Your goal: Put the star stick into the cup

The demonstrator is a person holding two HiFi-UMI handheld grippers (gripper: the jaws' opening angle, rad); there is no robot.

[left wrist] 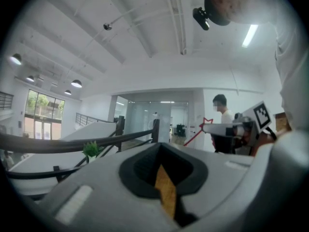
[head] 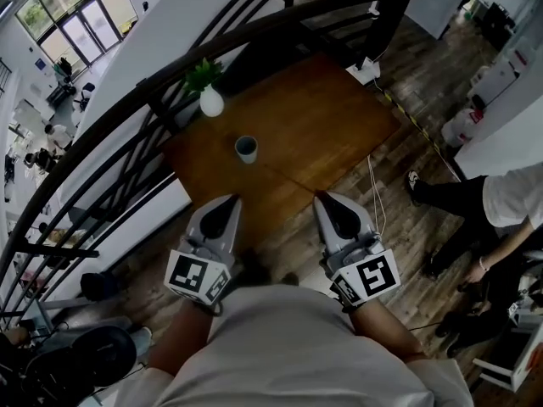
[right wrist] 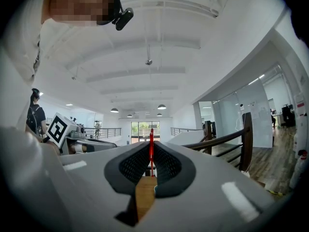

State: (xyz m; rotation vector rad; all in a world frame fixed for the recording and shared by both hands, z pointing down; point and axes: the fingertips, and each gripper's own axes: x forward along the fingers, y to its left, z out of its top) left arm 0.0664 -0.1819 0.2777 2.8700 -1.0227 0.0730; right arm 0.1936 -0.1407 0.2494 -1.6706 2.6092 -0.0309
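Right claw [head: 322, 197] pinched nearly closed on the star stick [right wrist: 151, 153], stick upright. Left claw [head: 229, 200] closed, empty. Cup [head: 246, 149] mid-desk [head: 322, 117], ahead of both claws, bare wood between. Potted plant [head: 208, 91] beyond it by the railing [head: 127, 108]. 1 bystander [head: 501, 202] at right.

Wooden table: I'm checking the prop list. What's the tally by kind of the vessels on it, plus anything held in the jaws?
White cup: 1
White vase with green plant: 1
Red star stick, clamped in the right gripper jaws: 1
Total: 3
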